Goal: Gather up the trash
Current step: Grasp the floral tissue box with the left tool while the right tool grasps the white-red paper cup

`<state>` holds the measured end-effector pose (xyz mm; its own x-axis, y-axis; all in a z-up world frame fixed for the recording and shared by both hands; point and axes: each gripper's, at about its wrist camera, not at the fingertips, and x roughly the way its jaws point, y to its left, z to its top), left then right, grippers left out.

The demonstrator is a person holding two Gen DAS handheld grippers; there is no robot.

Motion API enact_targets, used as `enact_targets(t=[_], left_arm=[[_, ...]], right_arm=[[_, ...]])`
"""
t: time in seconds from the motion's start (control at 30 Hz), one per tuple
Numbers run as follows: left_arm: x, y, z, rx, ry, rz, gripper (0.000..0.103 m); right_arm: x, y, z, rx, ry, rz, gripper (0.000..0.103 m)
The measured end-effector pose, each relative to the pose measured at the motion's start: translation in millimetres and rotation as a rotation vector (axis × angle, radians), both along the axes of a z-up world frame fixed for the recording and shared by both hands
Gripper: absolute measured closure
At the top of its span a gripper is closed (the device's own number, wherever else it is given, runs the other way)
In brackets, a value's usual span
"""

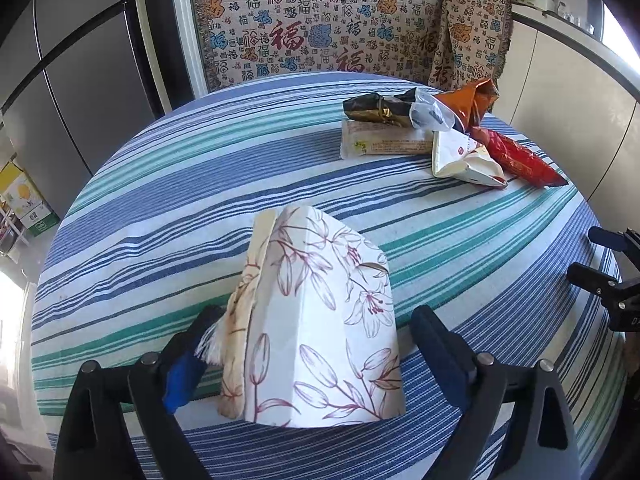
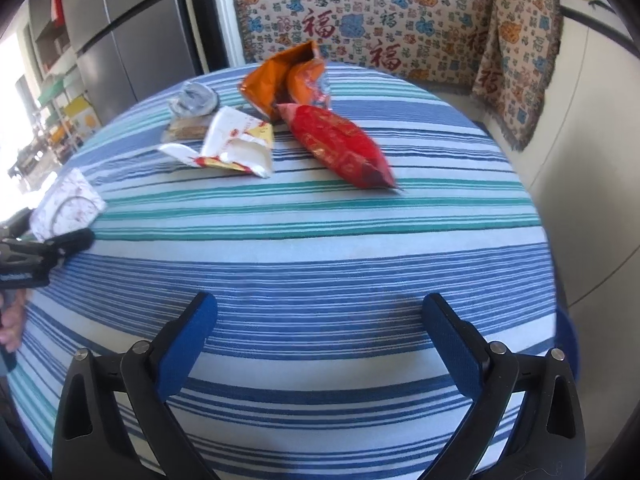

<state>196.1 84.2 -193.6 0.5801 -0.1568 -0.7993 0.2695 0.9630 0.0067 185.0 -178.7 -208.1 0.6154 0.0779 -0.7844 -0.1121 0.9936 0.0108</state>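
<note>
A white paper bag with a red flower print point(image 1: 312, 272) stands on the striped tablecloth point(image 1: 160, 208), between the fingers of my left gripper point(image 1: 318, 312). The jaws stand wide and the right pad is clear of the bag, so it is open. In the right wrist view the same bag point(image 2: 68, 204) sits far left. The trash lies at the table's far side: a red snack packet point(image 2: 340, 148), an orange bag point(image 2: 288, 76), a torn white wrapper point(image 2: 236, 148), a black and gold wrapper point(image 1: 376, 110) and clear plastic point(image 1: 430, 114). My right gripper point(image 2: 320, 312) hovers open over bare cloth.
A bench covered in patterned cloth point(image 1: 320, 32) runs behind the round table. A grey fridge point(image 1: 80, 80) stands at left, with a cardboard box point(image 1: 24, 200) on the floor beside it. White cabinets point(image 1: 560, 100) close in on the right.
</note>
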Motion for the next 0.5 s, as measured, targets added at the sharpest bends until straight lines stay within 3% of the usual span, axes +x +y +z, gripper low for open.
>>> enact_targets(t=[0.13, 0.3, 0.37, 0.43, 0.5], left_arm=[[0, -1, 0, 0.000, -0.001, 0.000, 0.006], [-1, -1, 0, 0.000, -0.001, 0.000, 0.006], [0, -1, 0, 0.000, -0.001, 0.001, 0.006], [-1, -1, -1, 0.000, -0.001, 0.001, 0.006], [-1, -1, -1, -0.001, -0.001, 0.001, 0.006]], right_arm=[[2, 17, 7, -0.060, -0.002, 0.125, 0.012], [30, 68, 19, -0.173, -0.031, 0.286, 0.018], [46, 84, 16, -0.230, -0.031, 0.317, 0.028], [63, 97, 13, -0.270, -0.029, 0.337, 0.030], [78, 103, 10, -0.269, -0.023, 0.344, 0.046]])
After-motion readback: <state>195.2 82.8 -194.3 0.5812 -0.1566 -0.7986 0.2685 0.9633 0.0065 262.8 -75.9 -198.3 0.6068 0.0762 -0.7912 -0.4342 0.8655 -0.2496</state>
